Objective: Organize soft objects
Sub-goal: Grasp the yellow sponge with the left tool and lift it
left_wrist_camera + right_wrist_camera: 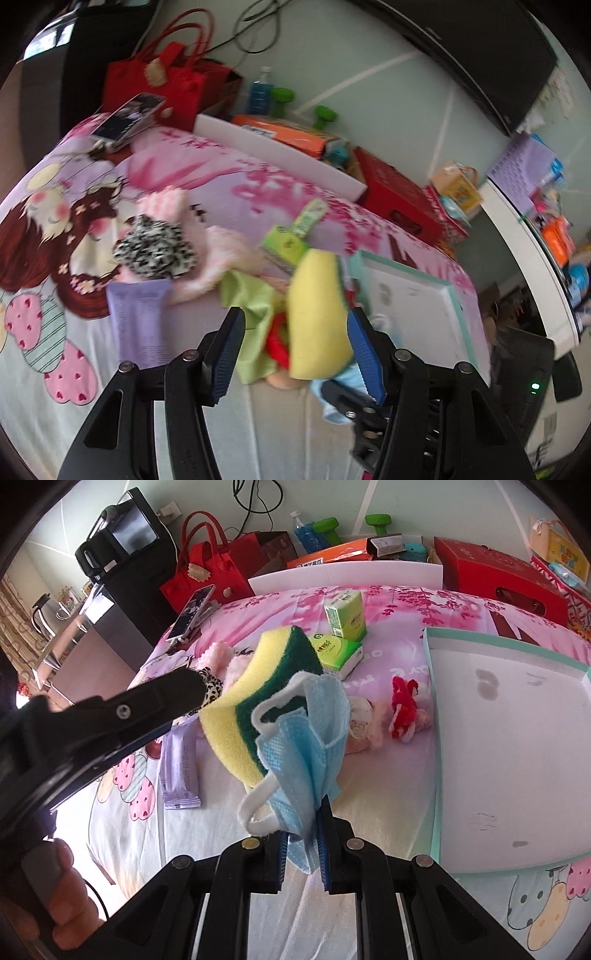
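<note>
Right gripper [301, 843] pinching pleated blue face mask [306, 738], jaws nearly closed. Left gripper [295, 354] gaping wide, yellow-green sponge [317, 314] leaning against right finger only, near white teal-rimmed tray [436, 738]. Risk: sponge slipping, mask loop snagging it.

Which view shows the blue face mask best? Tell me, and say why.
The right wrist view: the blue face mask hangs whole, pinched between the right gripper fingers, against the sponge. The left wrist view shows only a blurred blue scrap behind the sponge.
</note>
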